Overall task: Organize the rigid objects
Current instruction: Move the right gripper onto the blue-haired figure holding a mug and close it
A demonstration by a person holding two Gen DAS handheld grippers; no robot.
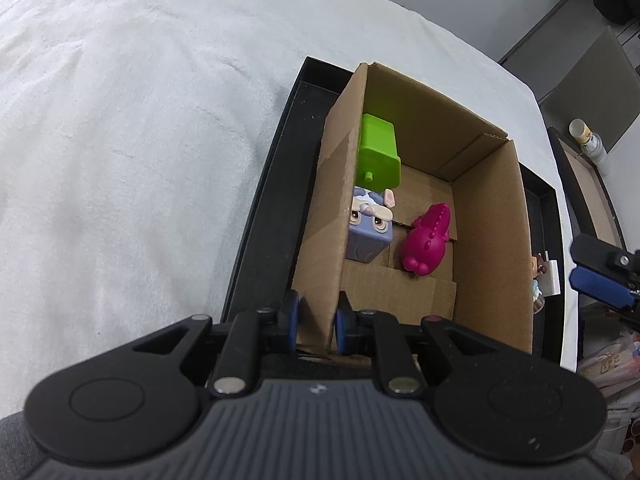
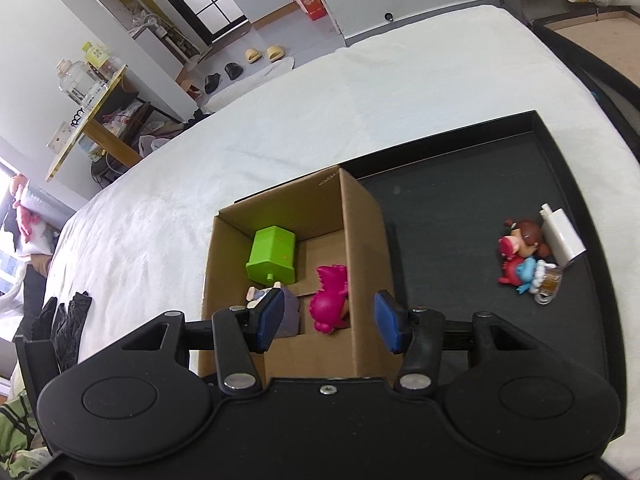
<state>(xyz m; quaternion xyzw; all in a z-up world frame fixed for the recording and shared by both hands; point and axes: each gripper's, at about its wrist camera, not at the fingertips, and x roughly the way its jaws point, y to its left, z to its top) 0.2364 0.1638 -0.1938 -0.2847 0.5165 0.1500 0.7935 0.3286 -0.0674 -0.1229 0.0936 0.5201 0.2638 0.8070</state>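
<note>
The left gripper is closed down narrow on the near left wall of the cardboard box, one blue pad outside the wall and the other inside, both pressed against the cardboard. The box stands open-topped on a black tray, which lies on a white bed cover. Ahead of the left gripper, inside the box, a lilac cube-shaped toy with a face sits against the gripped wall; beyond it, farther from the gripper, a lime green block with a small peg leans against the same wall. To the right of the lilac toy a magenta dinosaur toy lies on the box floor, just beside it. The right gripper hangs wide open above the near end of the box, holding nothing; its left pad is over the lilac toy and its right pad is above the box's right wall. Between the pads, the magenta dinosaur shows directly ahead, with the green block farther forward and left. To the right of the right gripper, well apart from the box, a cluster of small figurines lies on the bare tray floor, touching a small glass mug and a white card-like piece.
</note>
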